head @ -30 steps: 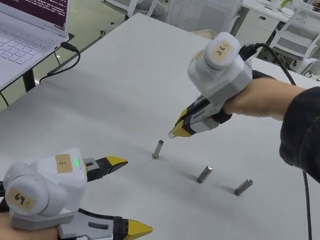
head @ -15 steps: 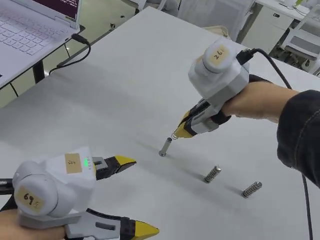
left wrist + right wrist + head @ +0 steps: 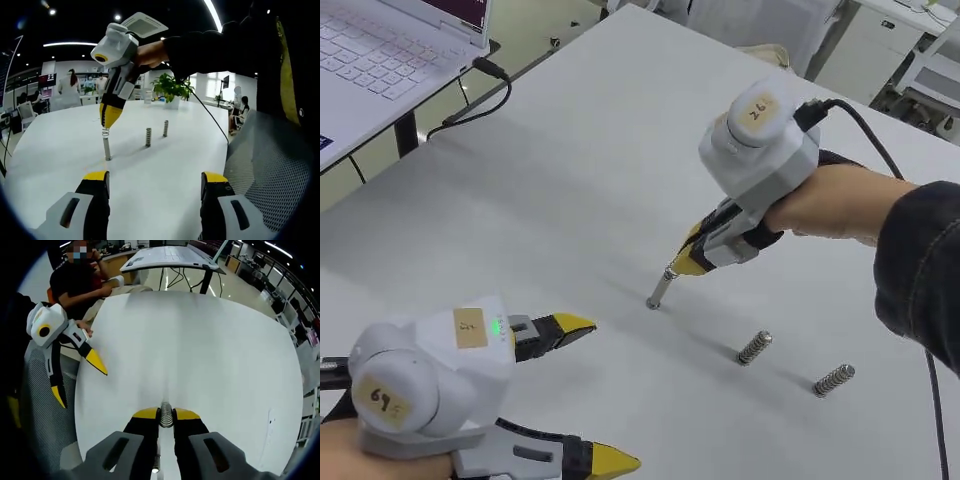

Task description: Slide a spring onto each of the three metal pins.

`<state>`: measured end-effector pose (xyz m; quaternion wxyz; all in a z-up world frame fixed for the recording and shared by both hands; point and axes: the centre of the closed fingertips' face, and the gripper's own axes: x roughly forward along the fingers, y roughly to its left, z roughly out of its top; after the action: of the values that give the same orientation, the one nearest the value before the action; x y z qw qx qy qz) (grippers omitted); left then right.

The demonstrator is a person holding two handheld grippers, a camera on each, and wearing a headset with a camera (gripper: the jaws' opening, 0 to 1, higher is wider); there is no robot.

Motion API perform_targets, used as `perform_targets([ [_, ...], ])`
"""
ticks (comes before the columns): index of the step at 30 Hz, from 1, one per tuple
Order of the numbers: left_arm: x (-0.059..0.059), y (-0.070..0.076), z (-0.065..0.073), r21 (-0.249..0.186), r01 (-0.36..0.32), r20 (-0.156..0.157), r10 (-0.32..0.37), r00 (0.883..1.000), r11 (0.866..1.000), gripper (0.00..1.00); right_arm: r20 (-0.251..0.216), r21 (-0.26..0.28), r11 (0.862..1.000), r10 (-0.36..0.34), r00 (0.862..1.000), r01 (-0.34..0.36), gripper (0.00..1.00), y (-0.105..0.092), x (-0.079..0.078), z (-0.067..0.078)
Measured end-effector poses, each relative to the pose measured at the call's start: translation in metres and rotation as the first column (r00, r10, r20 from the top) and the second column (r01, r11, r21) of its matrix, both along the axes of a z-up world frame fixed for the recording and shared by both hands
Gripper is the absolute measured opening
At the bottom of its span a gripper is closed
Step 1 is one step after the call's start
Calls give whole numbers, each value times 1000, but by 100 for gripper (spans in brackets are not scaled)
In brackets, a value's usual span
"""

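In the head view: right tool [image 3: 678, 266] pinched tight on a spring [image 3: 669, 271], touching the top of the bare pin [image 3: 657, 292] on the table [image 3: 550, 170]; sprung pin [image 3: 754, 348] and second sprung pin [image 3: 833, 380] nearby. Left tool [image 3: 612, 393] gaping wide, empty. In the left gripper view: spring at the bare pin's tip, own jaws well apart. In the right gripper view: spring gripped between closed yellow tips.
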<state>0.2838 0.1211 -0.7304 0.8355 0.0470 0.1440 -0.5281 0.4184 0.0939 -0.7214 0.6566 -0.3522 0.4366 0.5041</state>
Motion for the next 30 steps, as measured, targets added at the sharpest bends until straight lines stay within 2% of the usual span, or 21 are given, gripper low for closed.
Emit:
perform_targets([
  [15,1,3,-3,-3,-3,-8,3,1000,1000,68,-22,-14,1000,1,1000,-1,8,2,1,-11],
  [30,3,7,-5,-5,-19,-15,19,1000,1000,68,-50,-61,998,13,999,-16,8,4,-3,-29],
])
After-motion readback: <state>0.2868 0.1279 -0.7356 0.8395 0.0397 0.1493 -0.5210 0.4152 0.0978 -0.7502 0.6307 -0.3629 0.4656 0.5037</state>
